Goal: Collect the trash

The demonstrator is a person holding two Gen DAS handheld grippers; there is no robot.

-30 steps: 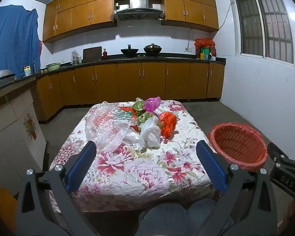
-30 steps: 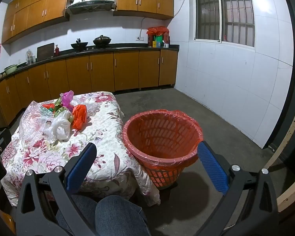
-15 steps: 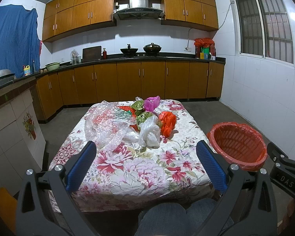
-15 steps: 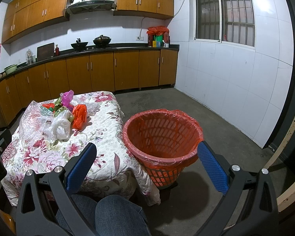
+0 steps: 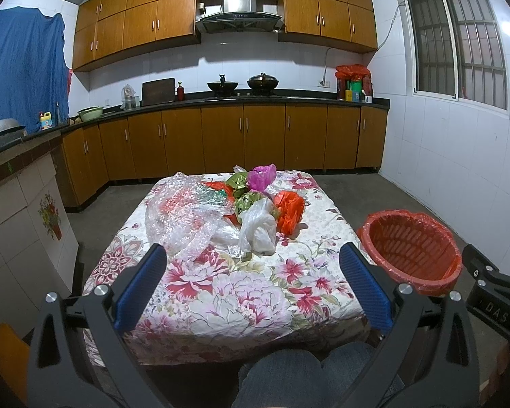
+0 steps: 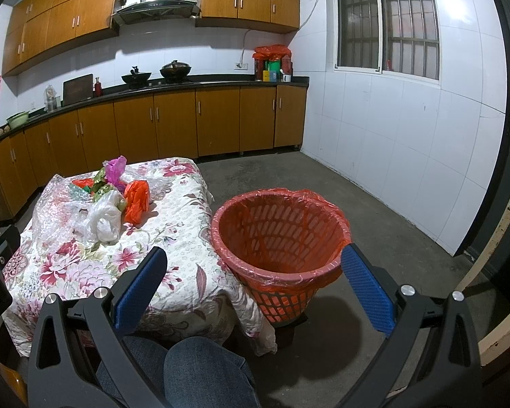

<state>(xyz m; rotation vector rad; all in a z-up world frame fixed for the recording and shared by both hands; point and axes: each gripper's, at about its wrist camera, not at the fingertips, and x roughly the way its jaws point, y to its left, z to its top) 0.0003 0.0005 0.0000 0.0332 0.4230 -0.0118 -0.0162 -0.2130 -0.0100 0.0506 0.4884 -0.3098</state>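
Note:
A heap of plastic trash lies on the floral tablecloth [image 5: 241,292]: clear bubble wrap [image 5: 183,214], a white bag [image 5: 260,227], an orange bag [image 5: 289,209], a pink bag [image 5: 261,176] and green wrappers [image 5: 246,200]. The heap also shows in the right wrist view, with the white bag [image 6: 105,219] and orange bag [image 6: 137,200]. A red lined waste basket [image 6: 278,234] stands on the floor right of the table; it also shows in the left wrist view [image 5: 411,248]. My left gripper [image 5: 251,272] is open and empty, short of the heap. My right gripper [image 6: 253,270] is open and empty, near the basket.
Wooden kitchen cabinets [image 5: 241,139] and a counter with pots run along the back wall. A tiled counter [image 5: 20,204] stands to the left. The person's knees [image 5: 306,374] are at the table's near edge. A white tiled wall [image 6: 408,142] with a window is on the right.
Both grippers stay open and almost still. The left view has crept slightly toward the table.

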